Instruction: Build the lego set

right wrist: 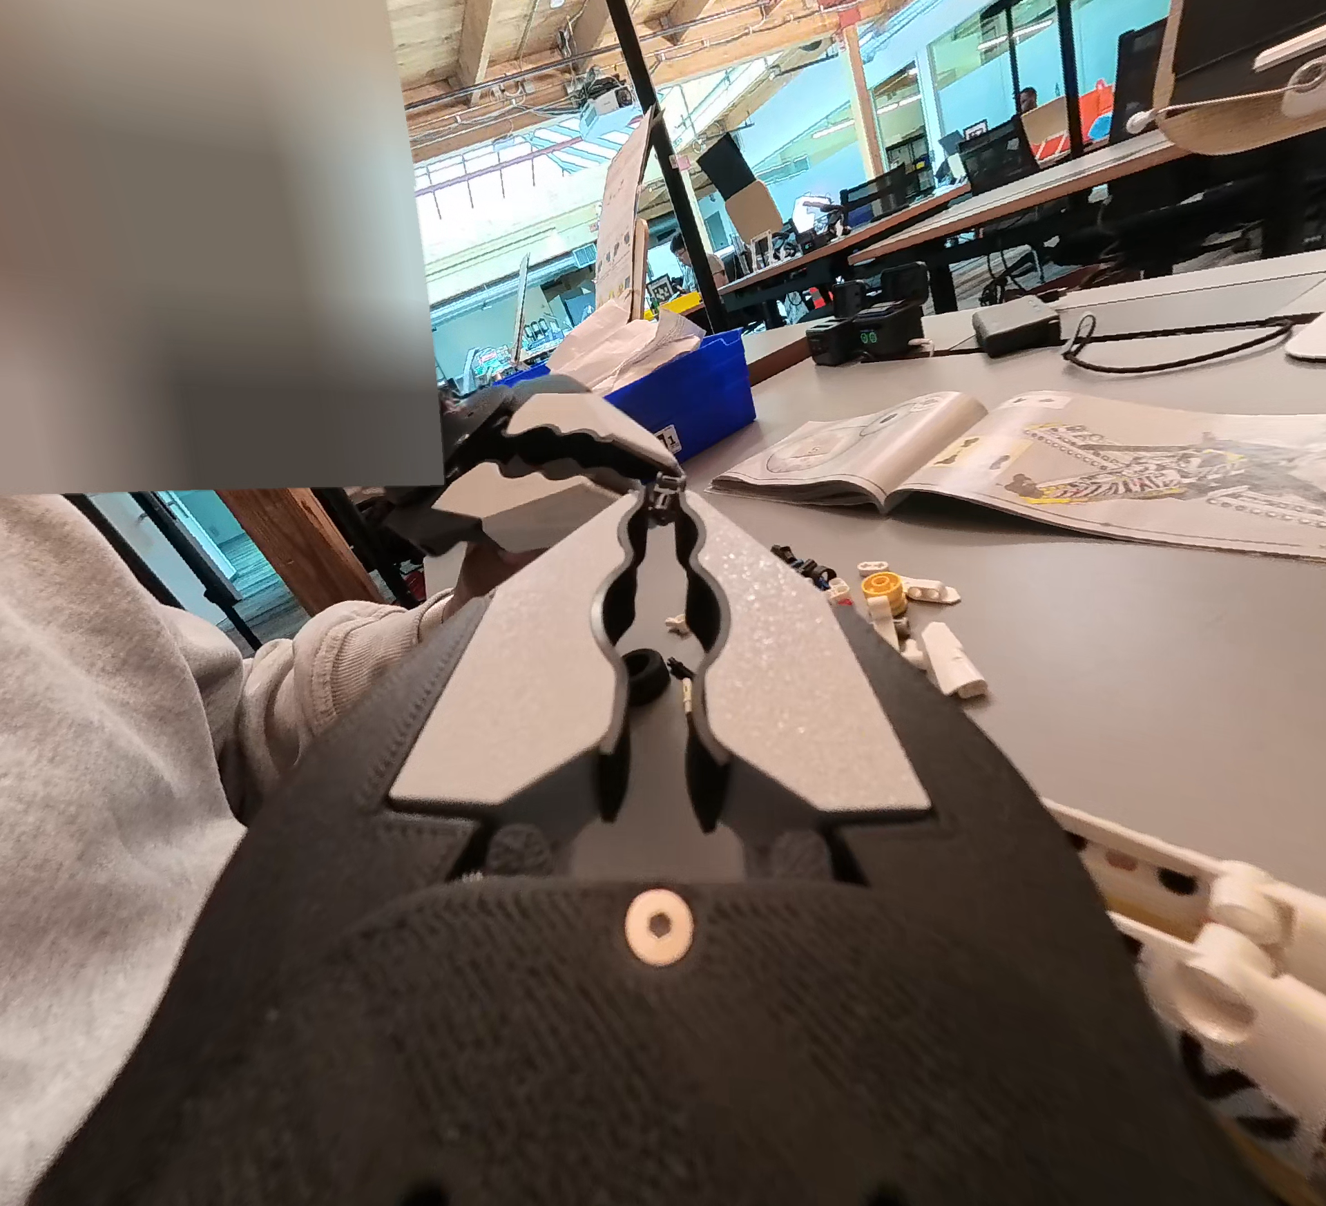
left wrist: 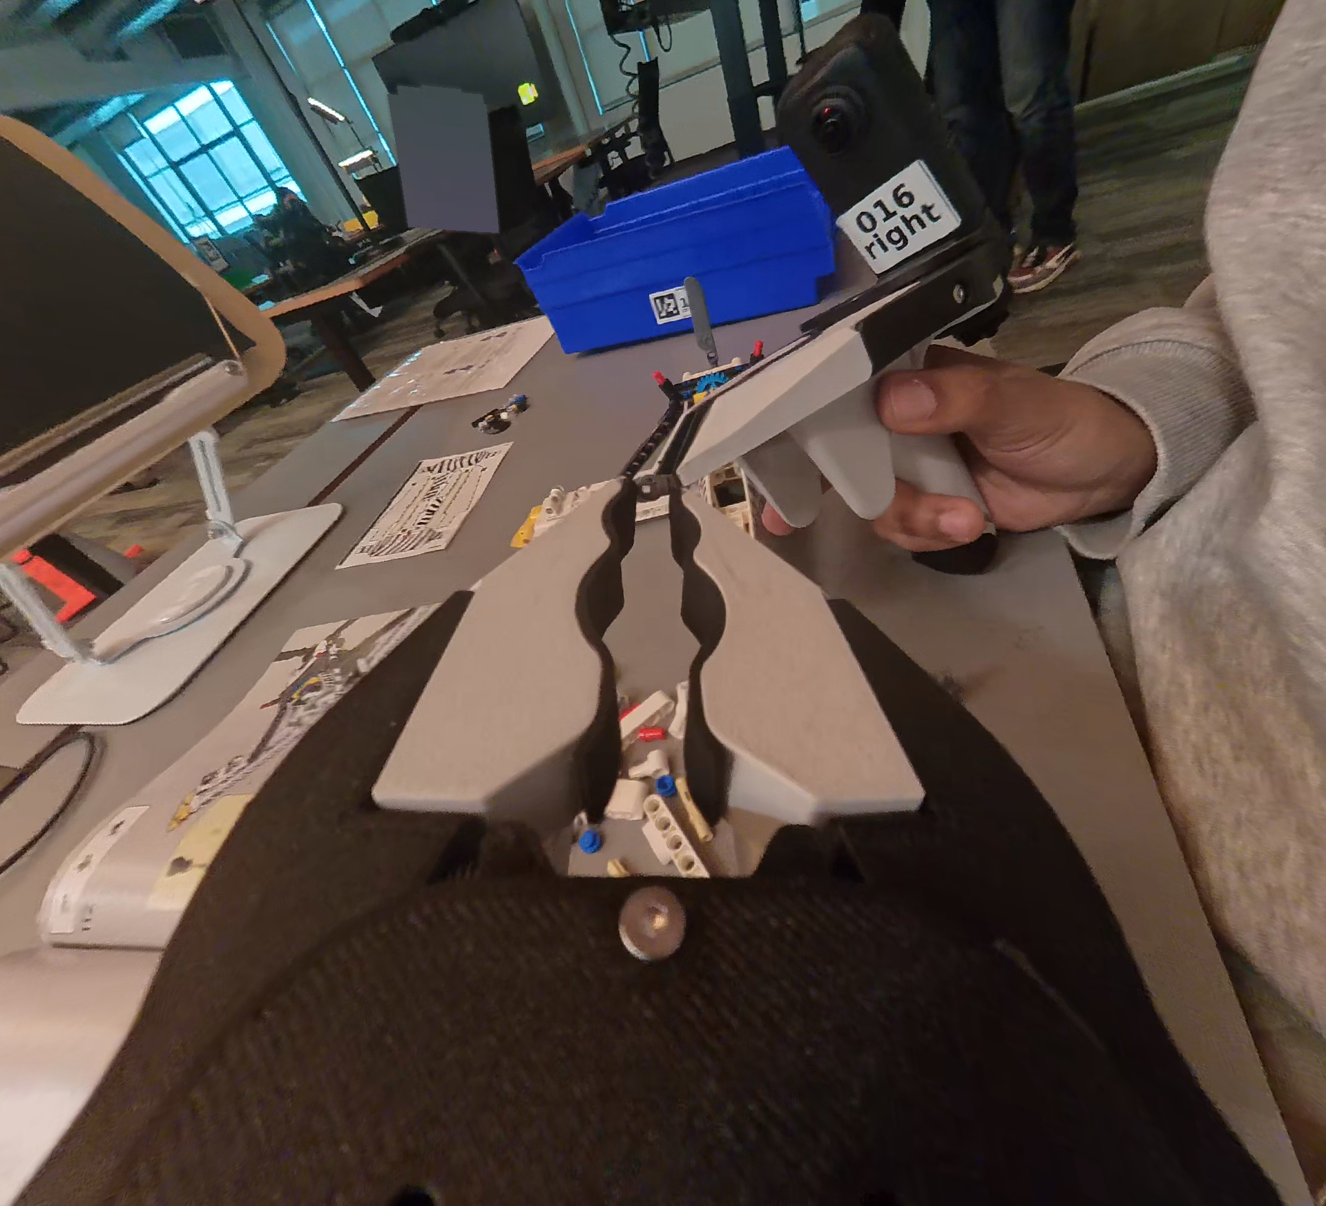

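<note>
The left gripper (left wrist: 651, 486) and the right gripper (right wrist: 664, 493) meet tip to tip above the worktop (left wrist: 933, 633), each nearly closed on the same small dark connector piece (right wrist: 661, 495), though the piece is too small to say which gripper truly bears it. Loose white and blue parts (left wrist: 660, 805) lie scattered under the left gripper; the half-built model (left wrist: 707, 382) stands behind, near the blue bin (left wrist: 682, 253), and the instruction booklet (right wrist: 1004, 461) lies open beside more pieces (right wrist: 911, 612). The risk is a fumbled handover: if one gripper lets go before the other grips firmly, or they twist against each other, the piece could spring out into the scattered parts.
</note>
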